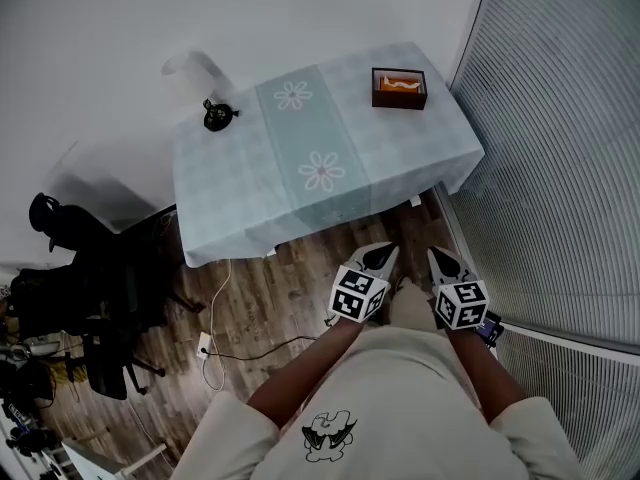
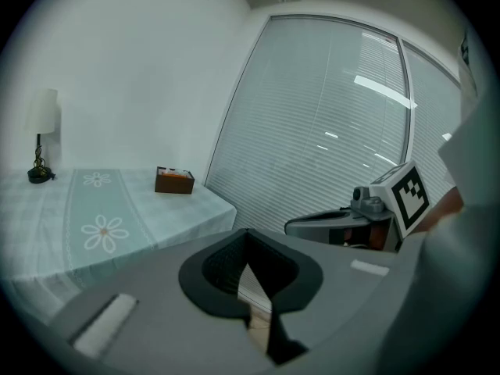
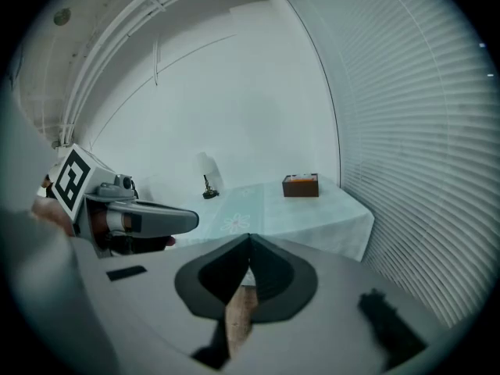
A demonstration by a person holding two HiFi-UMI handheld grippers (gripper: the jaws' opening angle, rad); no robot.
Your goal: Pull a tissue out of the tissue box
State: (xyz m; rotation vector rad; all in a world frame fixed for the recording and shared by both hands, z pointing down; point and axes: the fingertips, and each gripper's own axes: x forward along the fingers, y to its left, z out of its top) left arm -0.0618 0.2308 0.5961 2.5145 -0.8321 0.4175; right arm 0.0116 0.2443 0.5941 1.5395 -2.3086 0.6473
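At the far right corner of the cloth-covered worktop (image 1: 230, 183), across the room from the person, the brown tissue box (image 1: 399, 88) is sitting upright, well apart from both grippers, with something pale, judged to be the tissue (image 1: 400, 82), showing at its open top. Nothing is touching the box. The left gripper (image 1: 386, 254) and the right gripper (image 1: 438, 257) are hanging side by side close to the person's body, over the wooden floor (image 1: 270, 308) short of the worktop's near edge and pointing toward it. Each gripper view is showing its own fingers meeting at the tips with nothing between them: the left fingers (image 2: 221, 270) are standing closed and empty, and the right fingers (image 3: 212, 278) are doing likewise. On this evidence I am rating the task as not begun: no tissue is being held and none is lying loose on the cloth. All of the work is left to do, namely the approach to the far corner, the opening of one gripper, the pinch on the tissue and the pull, possibly with the other gripper steadying the box. A small lamp (image 1: 215, 114) is standing at the opposite far corner, clear of the likely path. As to writing, none is proving legible: the box is showing no readable brand from this range, the marker cubes (image 1: 359, 293) are carrying only black-and-white square patterns, and the person's top is bearing a black-and-white graphic (image 1: 328, 435) without readable words.
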